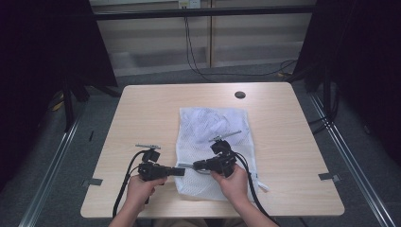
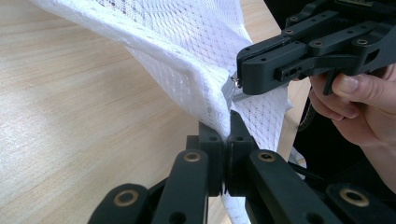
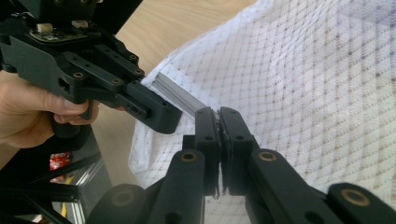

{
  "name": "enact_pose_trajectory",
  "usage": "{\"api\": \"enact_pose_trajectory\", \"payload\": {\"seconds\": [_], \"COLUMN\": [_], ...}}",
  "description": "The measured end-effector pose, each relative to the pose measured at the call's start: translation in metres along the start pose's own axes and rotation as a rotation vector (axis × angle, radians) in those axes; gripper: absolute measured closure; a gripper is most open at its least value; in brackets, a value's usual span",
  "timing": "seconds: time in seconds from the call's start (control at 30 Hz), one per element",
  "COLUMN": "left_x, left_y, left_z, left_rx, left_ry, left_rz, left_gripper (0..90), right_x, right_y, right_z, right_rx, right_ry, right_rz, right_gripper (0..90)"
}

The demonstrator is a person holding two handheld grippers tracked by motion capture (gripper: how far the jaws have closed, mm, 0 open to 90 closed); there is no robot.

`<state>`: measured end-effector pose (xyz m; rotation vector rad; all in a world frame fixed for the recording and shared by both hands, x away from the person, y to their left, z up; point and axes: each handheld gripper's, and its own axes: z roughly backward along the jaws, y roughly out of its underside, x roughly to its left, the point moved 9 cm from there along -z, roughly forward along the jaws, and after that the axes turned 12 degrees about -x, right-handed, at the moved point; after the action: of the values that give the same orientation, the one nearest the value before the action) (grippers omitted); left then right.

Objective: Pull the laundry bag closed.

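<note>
A white mesh laundry bag lies flat on the wooden table, with white cloth inside its far half. My left gripper meets the bag's near left edge. In the left gripper view it is shut on the mesh hem. My right gripper points left at the same corner, tip to tip with the left one. In the right gripper view it is shut on the end of the grey zipper; the left gripper view shows its tip at the grey zipper pull.
A round black cable hole sits near the table's far edge. Black cables hang behind the table, and dark curtains stand on both sides. Metal rails run along the floor. A white tag sticks out at the bag's near right corner.
</note>
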<state>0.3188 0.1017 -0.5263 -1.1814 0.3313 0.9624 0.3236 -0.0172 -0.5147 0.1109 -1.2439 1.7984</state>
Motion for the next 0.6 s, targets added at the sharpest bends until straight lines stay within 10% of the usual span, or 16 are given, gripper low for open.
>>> {"api": "enact_pose_trajectory", "payload": {"seconds": [0.6], "left_x": [0.0019], "left_y": [-0.0015], "left_z": [0.0020], "left_rx": [-0.010], "left_ry": [-0.006], "left_rz": [0.009], "left_gripper": [88.6], "right_x": [-0.0100], "right_y": [0.0010], "right_z": [0.0082], "right_rx": [0.005], "right_ry": [0.008], "right_rz": [-0.016], "right_gripper": [86.9]}}
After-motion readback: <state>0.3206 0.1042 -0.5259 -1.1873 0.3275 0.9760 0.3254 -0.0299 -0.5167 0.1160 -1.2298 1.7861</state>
